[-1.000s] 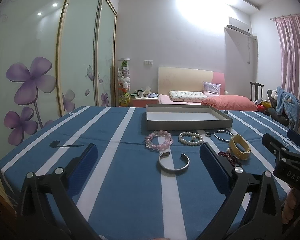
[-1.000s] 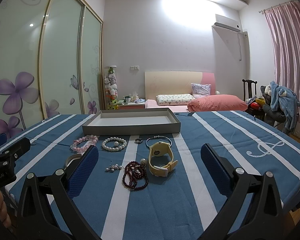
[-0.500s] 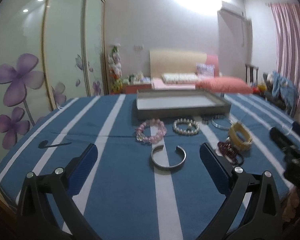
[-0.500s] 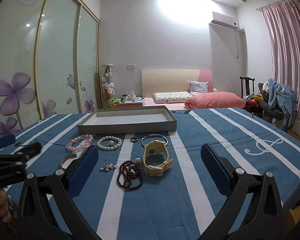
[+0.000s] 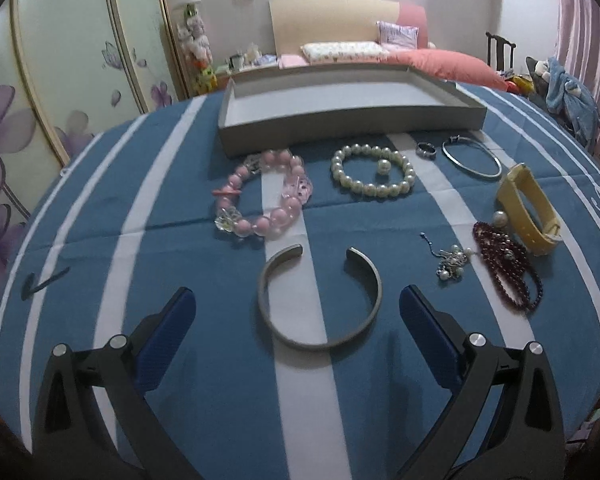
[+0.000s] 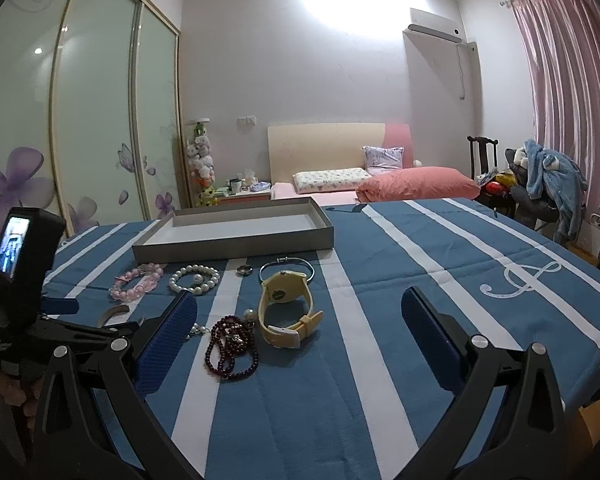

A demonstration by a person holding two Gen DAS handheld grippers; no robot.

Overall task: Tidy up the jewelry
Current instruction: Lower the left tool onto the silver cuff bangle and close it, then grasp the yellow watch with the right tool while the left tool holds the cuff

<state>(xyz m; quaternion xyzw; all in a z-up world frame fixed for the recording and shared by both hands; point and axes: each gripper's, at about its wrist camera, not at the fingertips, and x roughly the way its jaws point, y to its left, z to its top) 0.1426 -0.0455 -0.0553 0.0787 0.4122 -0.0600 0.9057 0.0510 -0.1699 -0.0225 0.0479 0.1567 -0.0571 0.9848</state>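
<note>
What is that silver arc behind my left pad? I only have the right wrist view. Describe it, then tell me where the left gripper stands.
Observer: It is an open silver cuff, lying flat on the cloth with its gap facing the tray.
Operator: Now give me the left gripper.
Observer: The left gripper is open, with one finger on each side of the cuff. Neither pad appears to touch it.
Operator: Report what my pad hides beside the beads.
Observer: A small silver chain with tiny pearls lies between the cuff and the dark red beads.
</note>
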